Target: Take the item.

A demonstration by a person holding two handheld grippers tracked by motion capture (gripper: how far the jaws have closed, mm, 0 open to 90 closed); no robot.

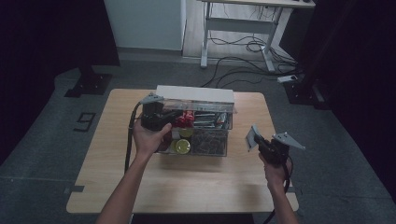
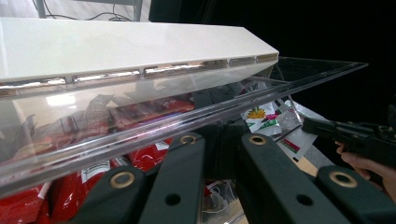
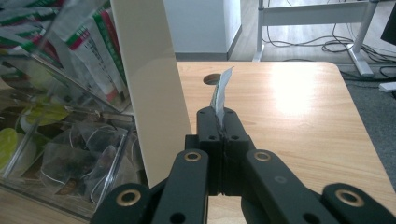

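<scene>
Left gripper (image 1: 156,116): left of centre in the high view, at the left end of the clear box, held in the person's left hand (image 1: 148,137). In the left gripper view its black jaws rise from the bottom edge under the raised clear lid, drawn in close with no wide gap between them; whether they pinch the lid's edge cannot be told.

Clear lid (image 2: 140,116): runs across the middle of the left gripper view, tilted, with a white strip (image 2: 116,44) along its upper edge.

Clear box (image 1: 210,142): centre of the high view, on the wooden table (image 1: 187,186). Its compartments hold red packets (image 1: 184,119), green-and-white sachets (image 1: 212,116), yellow-green rounds (image 1: 182,146) and mesh tea bags (image 3: 88,154).

Sachet (image 1: 252,137): right of centre in the high view, just right of the box and apart from it, above the table. In the right gripper view it stands upright on edge out of the jaw tips, in the centre of the frame.

Right gripper (image 1: 259,143): lower right of the high view, in the person's right hand (image 1: 275,172). Its jaws are pressed together on the sachet's lower end.
</scene>
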